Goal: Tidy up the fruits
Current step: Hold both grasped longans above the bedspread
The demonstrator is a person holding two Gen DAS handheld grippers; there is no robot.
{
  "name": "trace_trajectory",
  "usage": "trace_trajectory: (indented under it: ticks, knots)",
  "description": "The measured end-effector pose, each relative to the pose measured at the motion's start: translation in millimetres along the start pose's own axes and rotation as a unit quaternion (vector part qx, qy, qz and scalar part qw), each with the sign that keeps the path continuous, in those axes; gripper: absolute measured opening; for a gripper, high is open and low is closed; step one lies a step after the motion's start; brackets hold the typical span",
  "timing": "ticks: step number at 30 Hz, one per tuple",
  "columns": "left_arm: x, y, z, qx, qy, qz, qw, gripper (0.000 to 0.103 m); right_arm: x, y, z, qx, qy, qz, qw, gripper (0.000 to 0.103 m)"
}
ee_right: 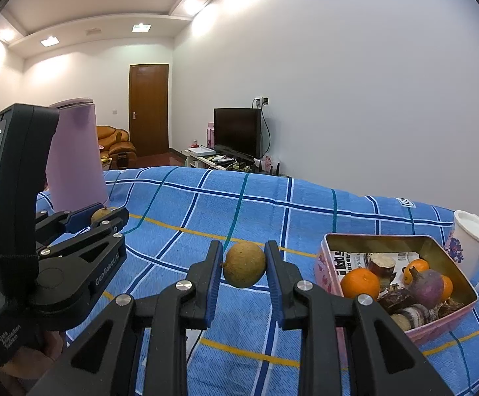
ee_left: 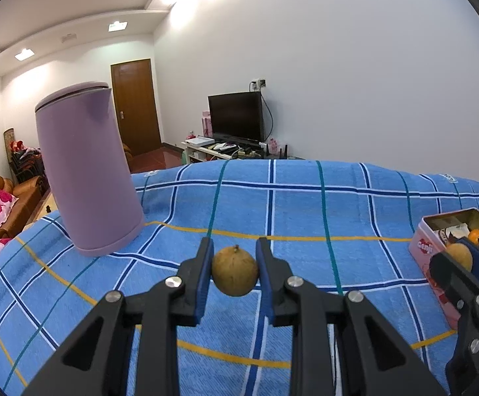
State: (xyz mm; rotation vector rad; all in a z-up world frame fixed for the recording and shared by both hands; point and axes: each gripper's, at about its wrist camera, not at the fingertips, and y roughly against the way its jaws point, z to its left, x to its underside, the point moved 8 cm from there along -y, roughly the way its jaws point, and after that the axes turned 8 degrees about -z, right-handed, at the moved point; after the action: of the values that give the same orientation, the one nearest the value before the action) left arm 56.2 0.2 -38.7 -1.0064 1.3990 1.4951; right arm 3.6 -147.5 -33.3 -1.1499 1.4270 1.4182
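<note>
Blue plaid cloth covers the desk; a firm, light brown fruit (ee_left: 235,271) is clamped across its middle between each gripper's jaws, the tin (ee_right: 437,241) lying rightward.

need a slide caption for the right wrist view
Right gripper clamps a brown fruit beside an open pink tin of oranges on a blue checked cloth.

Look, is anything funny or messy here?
Nothing spilled or broken. The pink tin box holds cut brown root chunks among the oranges, odd for a fruit box.
</note>
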Motion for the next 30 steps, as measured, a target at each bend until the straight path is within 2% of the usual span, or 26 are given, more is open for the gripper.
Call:
trace_trajectory:
  ticks: [18,30]
  knots:
    - [0.8,6.3,-6.4,0.003,0.0,-0.001,1.0,0.029,1.6,11.2,-5.5,0.004,0.004,-0.009,1.0,0.028]
    - [1.8,13.9,-11.6,0.007,-0.001,-0.003,1.0,0.029,3.1,14.3,-7.3,-0.009,-0.001,-0.009,1.0,0.028]
